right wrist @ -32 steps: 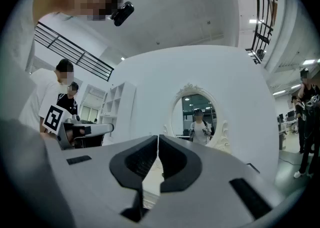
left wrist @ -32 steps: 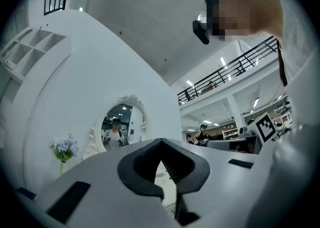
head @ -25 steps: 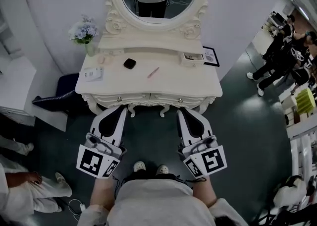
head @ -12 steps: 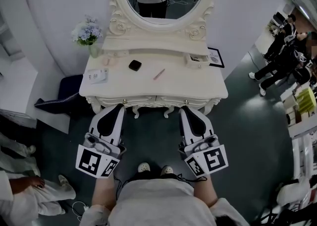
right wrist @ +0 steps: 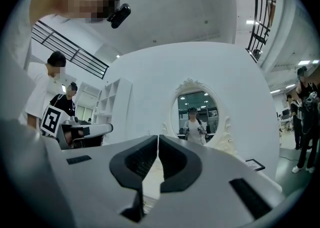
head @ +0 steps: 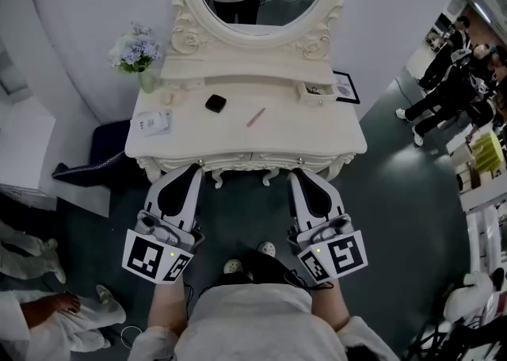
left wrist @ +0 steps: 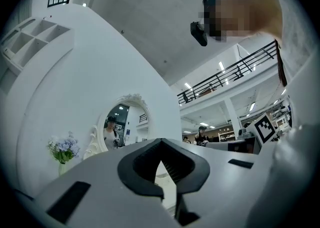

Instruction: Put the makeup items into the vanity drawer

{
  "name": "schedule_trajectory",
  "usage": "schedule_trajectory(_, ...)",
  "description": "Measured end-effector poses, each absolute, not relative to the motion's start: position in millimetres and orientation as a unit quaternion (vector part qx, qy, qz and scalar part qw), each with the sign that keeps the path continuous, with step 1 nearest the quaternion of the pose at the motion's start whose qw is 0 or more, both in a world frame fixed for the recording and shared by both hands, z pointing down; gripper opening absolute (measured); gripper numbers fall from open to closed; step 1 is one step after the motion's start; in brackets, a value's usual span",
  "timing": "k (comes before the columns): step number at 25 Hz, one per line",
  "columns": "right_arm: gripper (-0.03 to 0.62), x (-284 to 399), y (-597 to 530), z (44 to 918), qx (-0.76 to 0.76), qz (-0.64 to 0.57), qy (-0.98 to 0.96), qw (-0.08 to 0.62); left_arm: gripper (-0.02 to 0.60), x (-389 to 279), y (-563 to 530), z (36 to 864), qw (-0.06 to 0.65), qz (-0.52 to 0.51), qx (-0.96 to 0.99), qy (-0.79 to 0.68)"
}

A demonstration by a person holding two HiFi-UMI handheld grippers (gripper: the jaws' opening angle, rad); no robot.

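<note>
A white vanity (head: 238, 139) stands in front of me, its drawer fronts (head: 245, 159) closed, with small knobs showing. On its top lie a black compact (head: 215, 103) and a thin pink pencil (head: 255, 117). My left gripper (head: 194, 169) is shut and empty, its tips just short of the vanity's front edge at the left. My right gripper (head: 299, 175) is also shut and empty, at the front edge on the right. In the left gripper view the left gripper (left wrist: 160, 142) points towards the oval mirror (left wrist: 122, 122). The right gripper (right wrist: 158, 137) faces the mirror (right wrist: 195, 117) too.
A vase of pale flowers (head: 136, 55) and a white card box (head: 154, 121) sit on the top's left side. A small tray (head: 317, 92) and a framed picture (head: 345, 87) are at the right. People stand at the right (head: 447, 90) and lower left (head: 47, 316). A dark stool (head: 99, 150) stands left of the vanity.
I have stepped closer: the vanity looks larger and nearer. Both grippers' tips now reach its front edge, still shut.
</note>
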State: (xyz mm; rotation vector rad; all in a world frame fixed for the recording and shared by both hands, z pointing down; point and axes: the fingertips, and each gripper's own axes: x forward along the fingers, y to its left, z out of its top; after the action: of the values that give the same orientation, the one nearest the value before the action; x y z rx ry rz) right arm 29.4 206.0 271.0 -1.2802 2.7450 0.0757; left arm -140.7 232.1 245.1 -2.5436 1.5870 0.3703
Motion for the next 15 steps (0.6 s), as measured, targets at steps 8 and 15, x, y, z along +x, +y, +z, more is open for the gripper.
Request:
schedule_trajectory(8,0.023,30,175,275,-0.420,0.023,0.905,0.056,0.008,-138,204,248,0.064,0.114,-0.843,0.522)
schedule_trajectory(15,0.023,34,135,272,-0.409,0.026,0.910,0.059,0.008,-124,167,245,0.069,0.112,-0.844,0.520)
